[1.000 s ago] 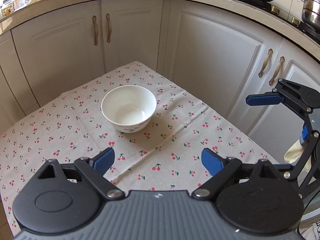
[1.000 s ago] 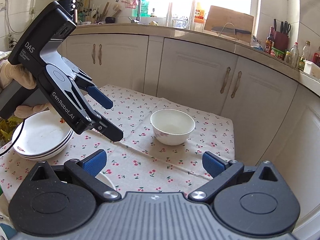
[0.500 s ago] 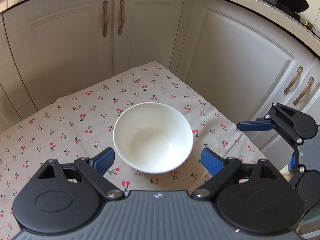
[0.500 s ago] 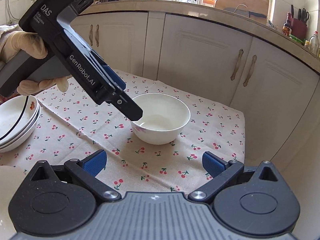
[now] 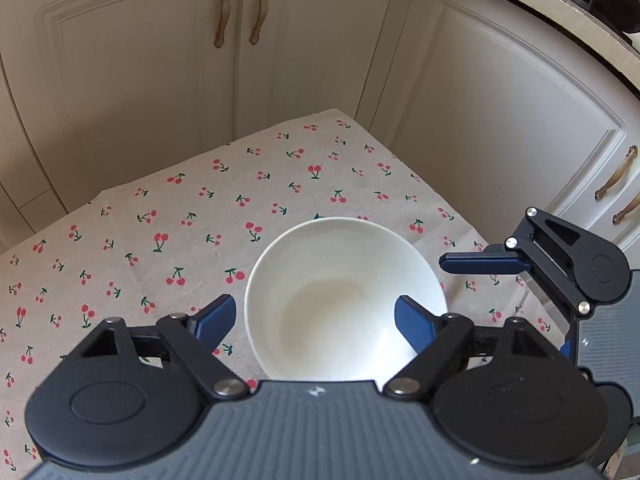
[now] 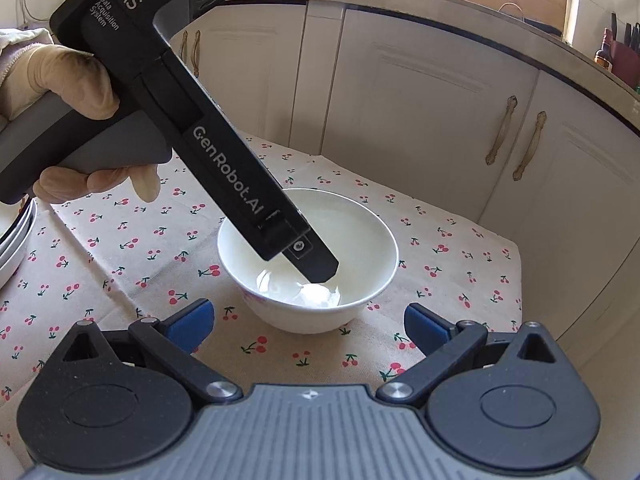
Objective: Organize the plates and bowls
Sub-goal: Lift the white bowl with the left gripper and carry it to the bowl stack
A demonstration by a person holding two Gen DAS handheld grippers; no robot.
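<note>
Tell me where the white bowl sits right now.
The white bowl stands on the cherry-print tablecloth near the corner by the cabinet doors, with the left gripper straddling its rim.

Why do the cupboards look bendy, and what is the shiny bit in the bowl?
Both wrist views use fisheye lenses, so the straight cupboard doors bow outward. In the right wrist view, window light glares off the bottom of the white bowl; the left wrist view shows softer light.

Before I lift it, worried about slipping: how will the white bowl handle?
The white bowl looks glazed, so its wall is probably slick under the left gripper fingers. It seems rigid and likely chips if dropped. Its narrow foot may tip.
</note>
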